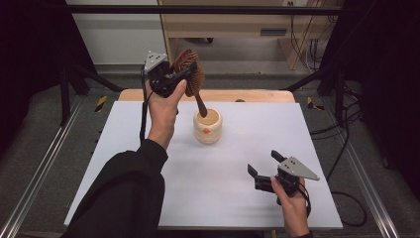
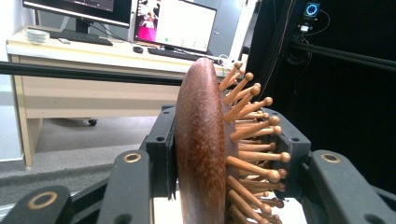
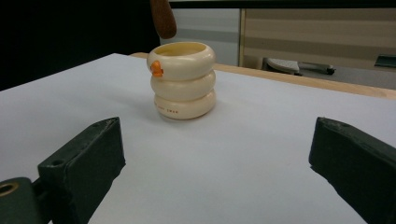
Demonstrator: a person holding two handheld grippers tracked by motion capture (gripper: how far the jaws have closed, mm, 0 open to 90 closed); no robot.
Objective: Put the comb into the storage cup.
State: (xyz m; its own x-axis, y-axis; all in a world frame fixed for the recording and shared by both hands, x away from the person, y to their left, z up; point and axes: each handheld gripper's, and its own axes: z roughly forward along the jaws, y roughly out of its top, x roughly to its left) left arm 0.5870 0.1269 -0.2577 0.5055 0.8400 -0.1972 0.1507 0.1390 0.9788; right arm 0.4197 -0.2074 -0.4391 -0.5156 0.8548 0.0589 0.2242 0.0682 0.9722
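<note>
A brown wooden hairbrush (image 1: 190,74) with wooden pins is held in the air by my left gripper (image 1: 174,78), which is shut on its head; the jaws press the smooth back and the pin side (image 2: 205,154). Its handle points down, and the tip (image 3: 162,18) hangs just above the mouth of a cream ringed cup (image 1: 207,126) with a small orange mark. The cup (image 3: 183,79) stands upright at the middle of the white table top. My right gripper (image 1: 265,166) rests low near the front right, open, with nothing between its jaws, facing the cup.
The white sheet (image 1: 124,148) covers the table, with a wooden edge (image 1: 257,95) at the back. Black frame bars and cables run along both sides. A desk with monitors (image 2: 173,28) stands beyond the table.
</note>
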